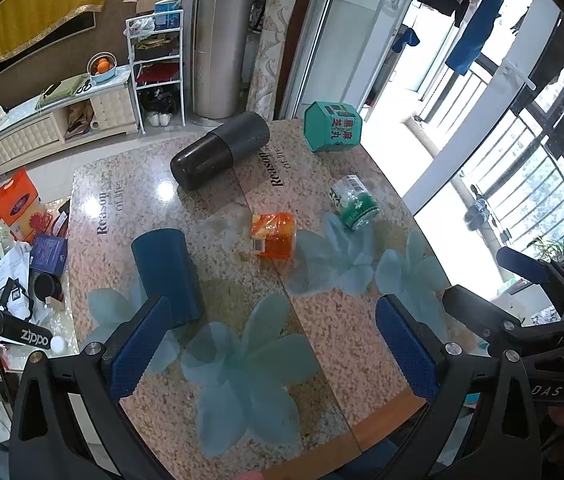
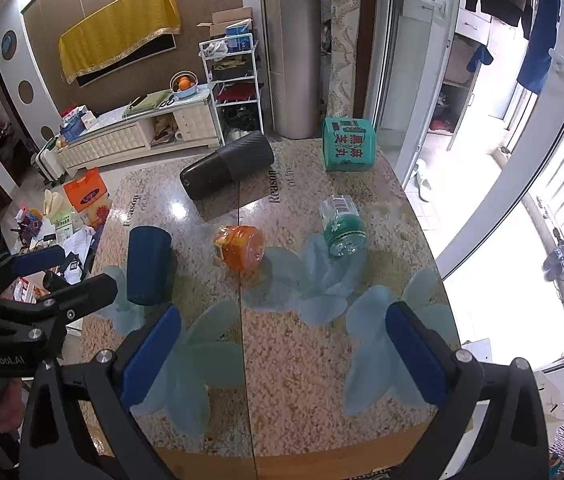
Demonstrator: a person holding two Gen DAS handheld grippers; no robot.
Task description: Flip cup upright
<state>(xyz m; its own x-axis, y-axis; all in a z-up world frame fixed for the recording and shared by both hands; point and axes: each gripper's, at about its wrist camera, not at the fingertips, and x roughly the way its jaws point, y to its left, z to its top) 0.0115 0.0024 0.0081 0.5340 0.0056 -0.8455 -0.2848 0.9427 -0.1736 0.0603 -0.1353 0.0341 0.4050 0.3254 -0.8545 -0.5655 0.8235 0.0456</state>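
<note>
A dark blue cup (image 1: 168, 276) stands mouth-down on the speckled table (image 1: 322, 320) at the near left; it also shows in the right wrist view (image 2: 149, 266). My left gripper (image 1: 274, 348) is open and empty, its left finger just in front of the cup. My right gripper (image 2: 282, 356) is open and empty above the table's near edge, right of the cup. The right gripper shows from the side in the left wrist view (image 1: 486, 280), and the left gripper in the right wrist view (image 2: 70, 276).
A black tumbler (image 1: 220, 150) lies on its side at the back. An orange jar (image 1: 274, 235) and a green jar (image 1: 354, 202) lie mid-table. A teal box (image 1: 332, 126) stands at the far right. Clutter covers a low table (image 1: 22, 280) to the left.
</note>
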